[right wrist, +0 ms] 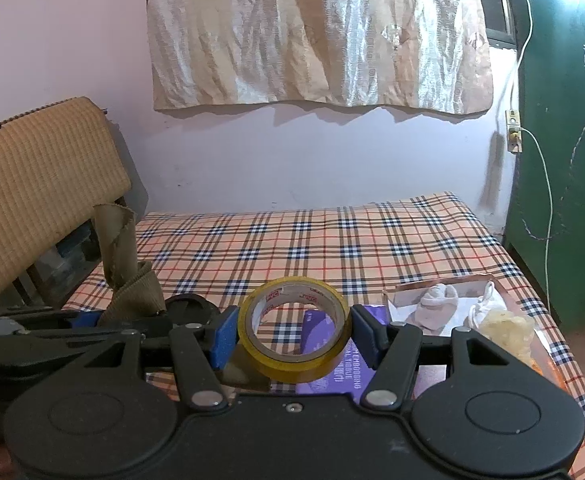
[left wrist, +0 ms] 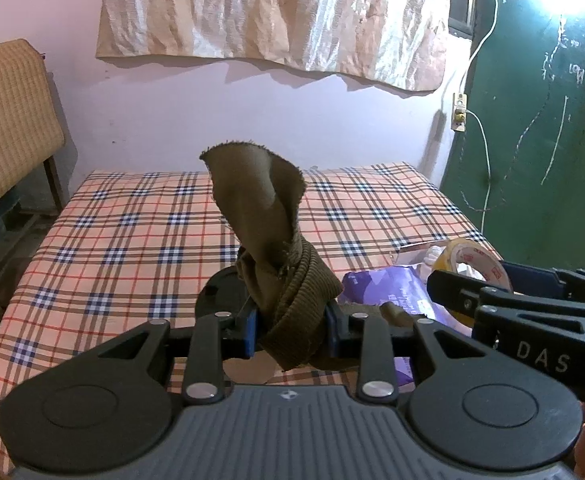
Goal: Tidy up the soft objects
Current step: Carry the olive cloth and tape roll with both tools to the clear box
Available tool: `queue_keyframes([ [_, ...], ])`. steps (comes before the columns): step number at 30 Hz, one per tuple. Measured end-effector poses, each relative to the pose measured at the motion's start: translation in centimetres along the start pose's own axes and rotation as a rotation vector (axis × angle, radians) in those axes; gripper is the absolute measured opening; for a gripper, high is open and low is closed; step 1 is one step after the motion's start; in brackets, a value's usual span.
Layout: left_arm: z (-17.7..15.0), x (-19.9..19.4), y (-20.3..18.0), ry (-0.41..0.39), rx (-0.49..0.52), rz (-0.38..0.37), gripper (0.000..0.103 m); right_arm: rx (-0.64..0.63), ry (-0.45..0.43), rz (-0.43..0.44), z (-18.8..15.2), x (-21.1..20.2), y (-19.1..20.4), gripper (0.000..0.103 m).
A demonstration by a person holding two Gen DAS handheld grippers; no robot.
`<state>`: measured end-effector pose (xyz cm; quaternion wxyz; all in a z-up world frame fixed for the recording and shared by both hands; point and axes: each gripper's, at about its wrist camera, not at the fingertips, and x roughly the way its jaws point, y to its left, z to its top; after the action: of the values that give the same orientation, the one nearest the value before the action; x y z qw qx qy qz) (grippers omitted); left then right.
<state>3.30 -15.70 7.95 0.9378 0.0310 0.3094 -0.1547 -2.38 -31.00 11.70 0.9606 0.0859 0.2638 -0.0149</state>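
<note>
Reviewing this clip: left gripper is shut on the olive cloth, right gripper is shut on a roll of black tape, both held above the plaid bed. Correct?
One detail is off: the tape roll is yellowish and translucent, not black, as the right wrist view shows. The rest holds: the left gripper is shut on the olive cloth, the right gripper on the tape, above the plaid bed.

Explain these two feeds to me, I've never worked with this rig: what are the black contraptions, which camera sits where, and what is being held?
No robot arm is here: a person holds one hand-held clamp in each hand, with a fisheye camera looking forward along its two fingers. In the left camera's picture, the left tool is shut on an olive-brown cloth that sticks upward. In the right camera's picture, the right tool is shut on a roll of yellowish tape. Below them lies a plaid-covered bed with a purple packet, a black round object and a tray holding white cloth items.
</note>
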Motion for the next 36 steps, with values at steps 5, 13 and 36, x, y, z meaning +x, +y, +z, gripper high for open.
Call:
queue_keyframes([
  [5,0.0,0.2,-0.7,0.002,0.010,-0.012,0.033,0.009,0.000,-0.011,-0.1,-0.1,-0.6,0.072],
  [13,0.0,0.6,-1.8,0.008,0.026,-0.030,0.033,0.023,0.000,-0.028,-0.2,-0.3,-1.4,0.072],
  [36,-0.3,2.0,-4.4,0.032,0.066,-0.097,0.034,0.063,0.007,-0.085,-0.9,-0.7,-5.8,0.072],
])
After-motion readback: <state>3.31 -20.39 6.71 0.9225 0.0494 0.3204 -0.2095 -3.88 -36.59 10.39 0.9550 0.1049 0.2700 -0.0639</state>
